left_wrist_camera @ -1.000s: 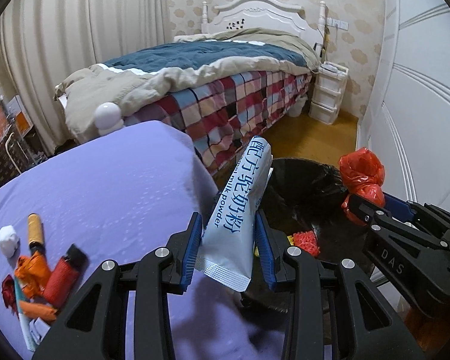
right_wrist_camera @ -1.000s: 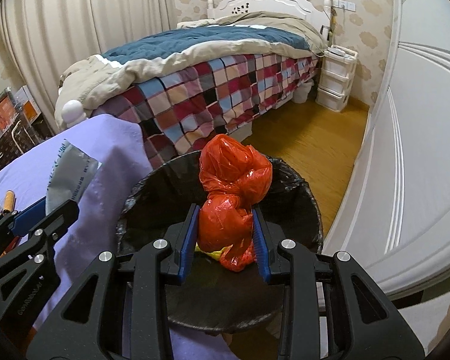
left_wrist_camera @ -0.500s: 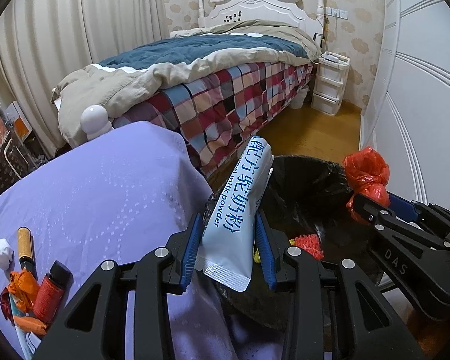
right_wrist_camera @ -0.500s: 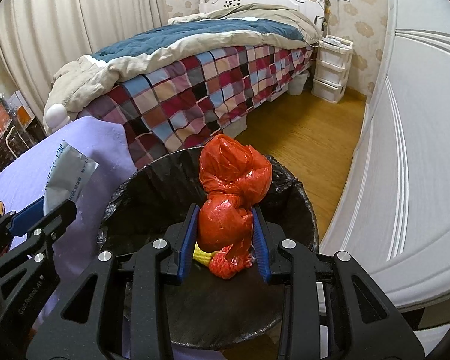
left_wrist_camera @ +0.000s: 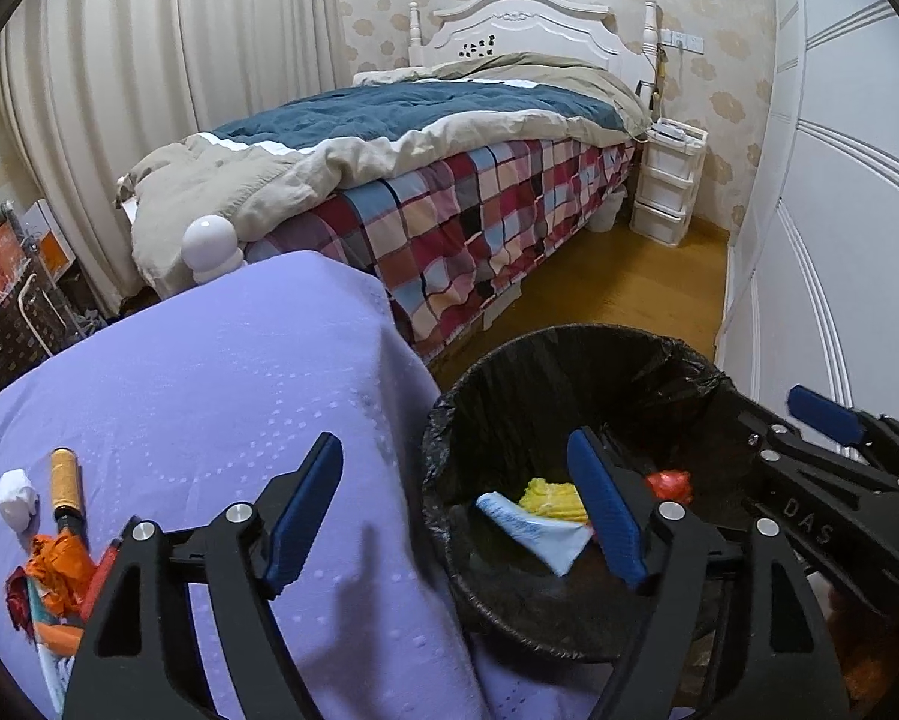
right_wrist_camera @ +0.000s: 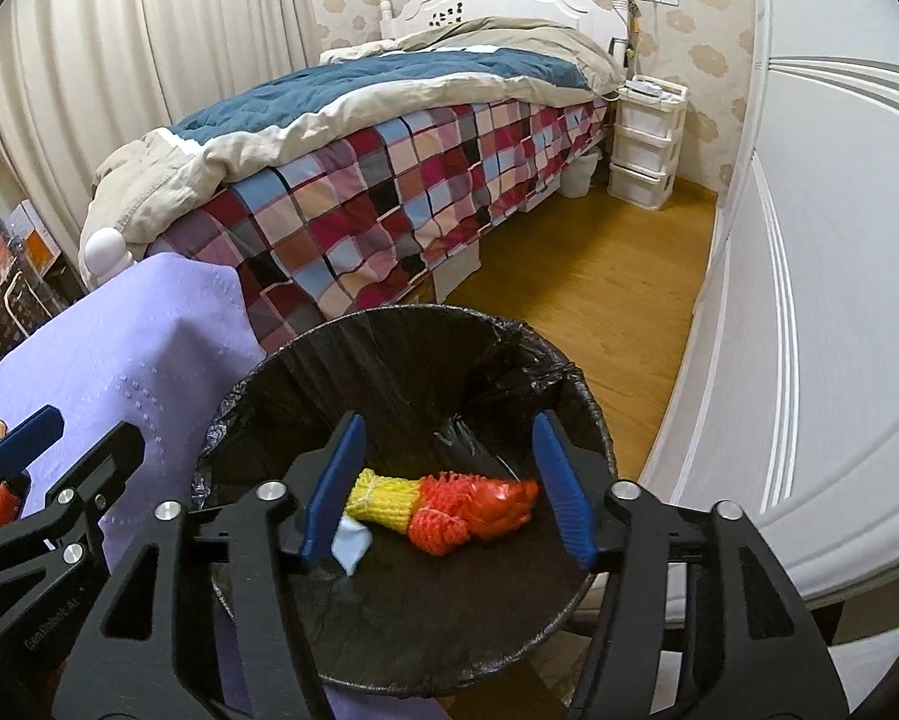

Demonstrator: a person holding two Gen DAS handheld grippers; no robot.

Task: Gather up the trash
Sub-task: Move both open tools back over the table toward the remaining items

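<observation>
A black-lined trash bin (left_wrist_camera: 491,396) (right_wrist_camera: 389,348) stands beside the purple-covered table (left_wrist_camera: 209,384). Inside lie the white-blue milk powder sachet (left_wrist_camera: 530,531) (right_wrist_camera: 350,546), a yellow net (left_wrist_camera: 554,495) (right_wrist_camera: 383,501) and the red bag (right_wrist_camera: 479,510) (left_wrist_camera: 668,483). My left gripper (left_wrist_camera: 455,507) is open and empty over the table's edge and the bin's rim. My right gripper (right_wrist_camera: 446,489) is open and empty above the bin. More trash (left_wrist_camera: 50,552) lies at the table's left: orange and red wrappers, an orange tube, a white wad.
A bed with a plaid cover (left_wrist_camera: 479,222) stands behind the table. White drawers (left_wrist_camera: 668,189) are by the headboard. A white wardrobe (left_wrist_camera: 839,210) runs along the right. Wooden floor (right_wrist_camera: 599,288) lies between bed and wardrobe.
Both grippers have opened. The milk powder sachet dropped from the left one and the red bag from the right one, and both now lie in the bin.
</observation>
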